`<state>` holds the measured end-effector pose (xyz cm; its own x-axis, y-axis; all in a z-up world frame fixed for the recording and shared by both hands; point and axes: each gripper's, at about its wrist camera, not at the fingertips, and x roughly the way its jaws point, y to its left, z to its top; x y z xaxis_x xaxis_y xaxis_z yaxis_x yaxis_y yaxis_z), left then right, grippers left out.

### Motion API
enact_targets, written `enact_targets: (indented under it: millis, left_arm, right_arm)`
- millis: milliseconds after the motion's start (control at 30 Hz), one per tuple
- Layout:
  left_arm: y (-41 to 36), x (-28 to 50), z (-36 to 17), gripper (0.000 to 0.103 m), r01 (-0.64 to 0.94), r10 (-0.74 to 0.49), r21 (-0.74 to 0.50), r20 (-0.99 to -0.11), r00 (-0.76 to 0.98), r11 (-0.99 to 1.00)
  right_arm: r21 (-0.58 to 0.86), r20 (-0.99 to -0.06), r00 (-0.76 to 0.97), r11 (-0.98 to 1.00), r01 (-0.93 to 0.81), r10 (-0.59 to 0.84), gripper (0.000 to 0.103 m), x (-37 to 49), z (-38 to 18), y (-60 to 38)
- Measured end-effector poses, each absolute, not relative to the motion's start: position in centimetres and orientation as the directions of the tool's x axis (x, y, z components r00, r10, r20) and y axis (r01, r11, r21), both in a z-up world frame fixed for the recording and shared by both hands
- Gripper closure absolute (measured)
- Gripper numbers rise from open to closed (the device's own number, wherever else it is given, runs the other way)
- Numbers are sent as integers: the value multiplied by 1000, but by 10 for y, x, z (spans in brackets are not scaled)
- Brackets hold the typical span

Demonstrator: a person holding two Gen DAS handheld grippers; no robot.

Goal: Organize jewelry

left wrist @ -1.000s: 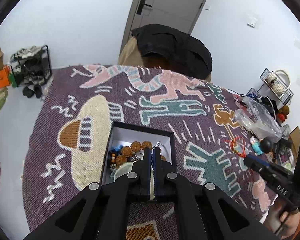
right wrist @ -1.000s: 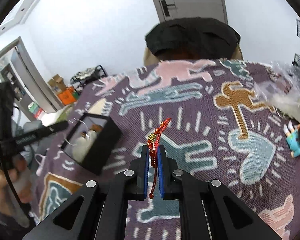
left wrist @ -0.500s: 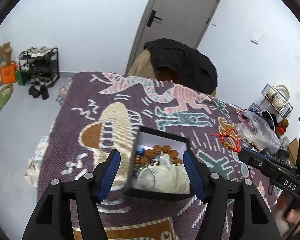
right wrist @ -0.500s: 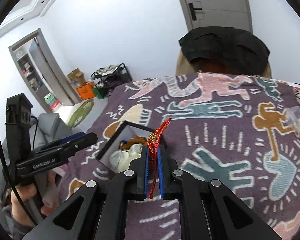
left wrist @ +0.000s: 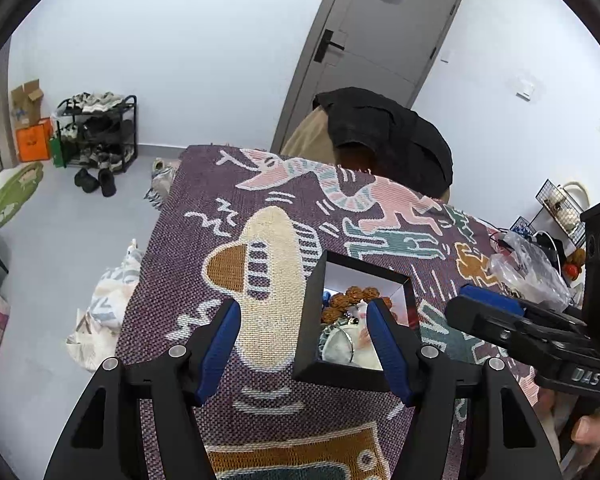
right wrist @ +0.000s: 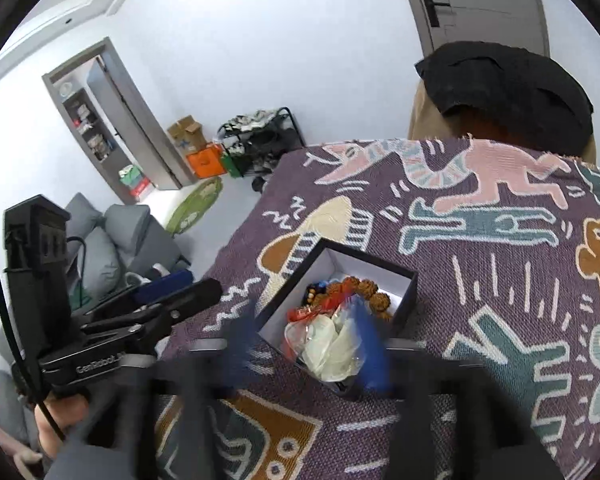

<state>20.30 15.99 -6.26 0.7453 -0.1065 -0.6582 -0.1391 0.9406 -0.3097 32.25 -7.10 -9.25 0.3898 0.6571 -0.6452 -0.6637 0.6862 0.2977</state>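
White walls and a grey door back a bench draped in a purple woven cloth [left wrist: 204, 256] patterned with cartoon figures; on it sits a black jewelry box [right wrist: 404, 292] with a white lining, lid off. Inside lie a brown beaded bracelet [right wrist: 364, 288], a pale pouch [right wrist: 332, 348] and a red cord bracelet [right wrist: 300, 314], which appears to rest on the heap near the box's left wall. The left hand-held gripper [left wrist: 304, 344] hovers low over the cloth with its blue pads spread wide and nothing between them; its right finger hangs over the box, its left finger over the cloth outside the near-left wall. The right hand-held gripper [right wrist: 312, 344] is smeared by motion blur just above the box; its blue fingers seem parted and seem to hold nothing, though the blur leaves that uncertain.

Risks, as I judge them: the red cord could catch on a blue pad and be dragged out again as the gripper lifts; the left gripper's finger, so close to the rim, could nudge or tip the light box; the two grippers crowd the same small opening and could knock together.

Around: clear plastic bags [left wrist: 528, 268] lie at the cloth's right edge; a dark garment [right wrist: 508, 92] drapes a chair beyond the far side; a shoe rack [left wrist: 96, 128] stands by the wall, well apart.
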Motion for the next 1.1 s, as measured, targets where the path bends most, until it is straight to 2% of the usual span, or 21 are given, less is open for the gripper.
enact_targets:
  millis: [267,333,400,567,633,700,833,867,967,1100]
  left_arm:
    - [149,195,-51,35,-115,-106,-293,-641,760,949]
    - [145,193,-47,30,-107,-104,-285,-634,766,953]
    - [141,191,-44,25,-99,-104,-280,-627,772,955]
    - [129,187,-38,20,-85,-107,-271,-620,778,959]
    - [124,184,-36,15,-79,-105,-264,-617,780,961]
    - [118,180,-33,12,-73,-101,-254,-610,786,964]
    - [105,171,-27,5,-59,-94,-233,-597,797,971]
    - [102,169,-25,5,-54,-96,-230,-593,800,972]
    - [94,161,-19,1,-44,-94,-220,-577,811,974]
    - [81,148,-10,0,-28,-93,-204,-556,826,979]
  right_arm:
    - [301,-648,425,725,-620,632,37,320,-89,-98]
    - [294,-647,435,731,-616,626,34,316,-87,-107]
    - [295,-641,447,738,-608,624,25,312,-84,-115]
    - [301,-627,467,747,-593,623,23,303,-81,-137]
    - [296,-625,477,753,-588,618,19,299,-81,-144]
    - [292,-618,492,760,-580,613,9,293,-80,-153]
    - [308,-603,506,766,-565,616,5,286,-77,-170]
    - [307,-601,515,771,-558,612,0,284,-77,-174]
    - [304,-589,538,782,-544,603,0,278,-73,-187]
    - [298,-577,573,803,-516,582,0,269,-70,-204]
